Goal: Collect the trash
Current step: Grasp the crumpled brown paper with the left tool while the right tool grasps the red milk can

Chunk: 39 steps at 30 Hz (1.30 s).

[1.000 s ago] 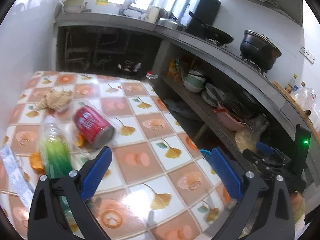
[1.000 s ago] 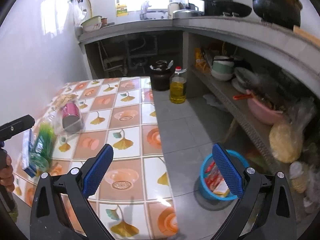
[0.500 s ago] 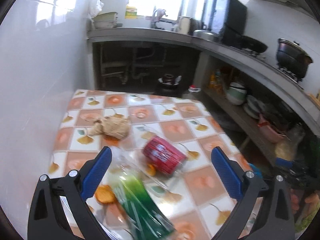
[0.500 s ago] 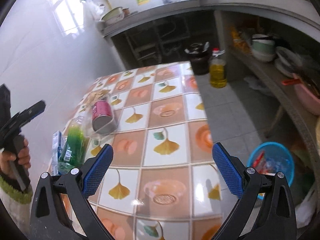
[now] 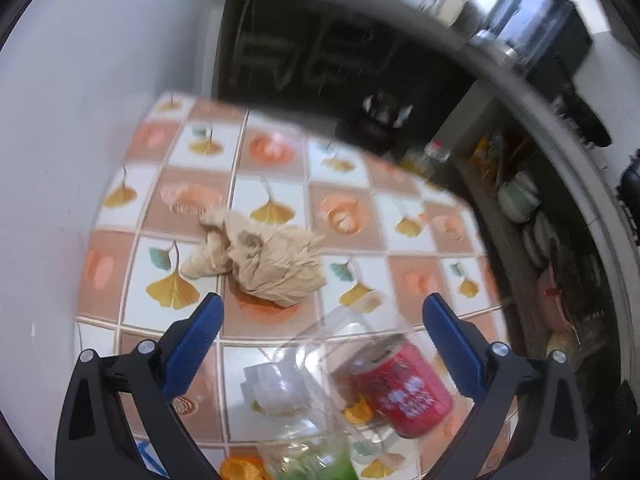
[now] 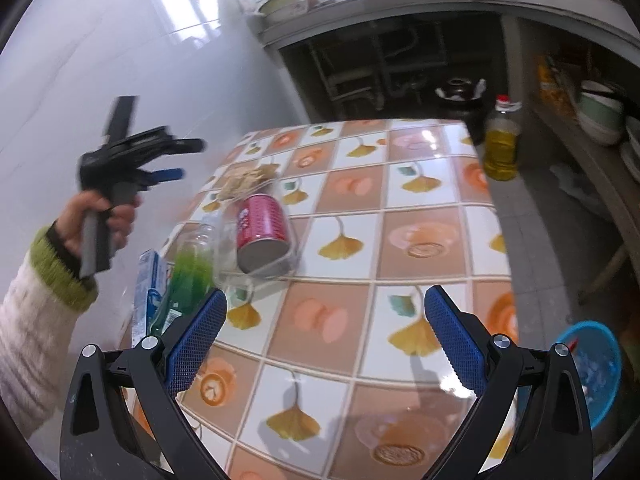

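Trash lies on the tiled table (image 5: 348, 216): a crumpled brown paper (image 5: 260, 256), a red can (image 5: 404, 390) inside a clear plastic container (image 5: 320, 344), a green-tinted plastic bottle (image 6: 188, 276), orange peel (image 5: 240, 468) and a blue-white carton (image 6: 150, 292). My left gripper (image 5: 320, 320) is open and empty, above the table, pointing down at the paper and can. In the right wrist view the left gripper (image 6: 160, 160) is held up left of the table. My right gripper (image 6: 324, 320) is open and empty over the table's near part, with the can (image 6: 262, 234) ahead of it.
A blue basket (image 6: 596, 364) with trash stands on the floor right of the table. An oil bottle (image 6: 502, 148) and a dark pot (image 6: 460, 92) stand on the floor past the table. A white wall runs along the left. Shelves with bowls are on the right.
My left gripper has swung left and tilted down toward the table, so the paper and can now fill its view. My right gripper has moved left over the table.
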Each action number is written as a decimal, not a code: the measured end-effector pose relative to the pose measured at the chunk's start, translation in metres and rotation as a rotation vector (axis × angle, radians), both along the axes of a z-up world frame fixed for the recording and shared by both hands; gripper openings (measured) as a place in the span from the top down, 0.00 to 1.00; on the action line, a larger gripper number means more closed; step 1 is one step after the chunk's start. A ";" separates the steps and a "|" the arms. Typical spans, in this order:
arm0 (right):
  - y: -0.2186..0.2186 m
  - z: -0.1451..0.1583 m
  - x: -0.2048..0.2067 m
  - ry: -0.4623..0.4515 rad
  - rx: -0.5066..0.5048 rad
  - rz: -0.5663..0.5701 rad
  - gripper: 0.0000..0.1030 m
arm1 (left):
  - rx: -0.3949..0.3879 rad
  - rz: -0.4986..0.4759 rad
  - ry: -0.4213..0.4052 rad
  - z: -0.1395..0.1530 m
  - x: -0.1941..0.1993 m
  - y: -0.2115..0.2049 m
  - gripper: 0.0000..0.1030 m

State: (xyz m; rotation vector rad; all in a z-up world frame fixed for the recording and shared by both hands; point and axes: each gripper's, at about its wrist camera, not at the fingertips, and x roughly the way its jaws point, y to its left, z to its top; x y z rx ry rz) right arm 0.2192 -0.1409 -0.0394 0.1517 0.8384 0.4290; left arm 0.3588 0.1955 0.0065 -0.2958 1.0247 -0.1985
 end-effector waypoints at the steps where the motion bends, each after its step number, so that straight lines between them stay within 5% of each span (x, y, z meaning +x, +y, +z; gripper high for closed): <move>1: 0.003 -0.001 0.002 0.003 -0.002 0.006 0.08 | 0.018 0.026 0.025 -0.006 0.007 0.003 0.05; 10: 0.027 -0.005 0.023 0.037 -0.008 0.066 0.08 | 0.196 -0.065 0.061 -0.041 0.054 -0.003 0.05; 19: 0.050 -0.002 0.038 0.045 -0.015 0.116 0.08 | 0.241 -0.081 0.153 -0.085 0.087 0.004 0.06; 27: 0.083 0.003 0.058 0.024 -0.035 0.216 0.08 | 0.269 -0.053 0.132 -0.098 0.086 0.008 0.25; 30: 0.102 0.004 0.066 0.022 -0.050 0.268 0.19 | 0.330 -0.067 0.120 -0.099 0.083 0.004 0.31; 39: 0.148 -0.018 0.087 0.045 -0.208 0.355 0.48 | 0.313 -0.027 0.095 -0.096 0.077 0.014 0.56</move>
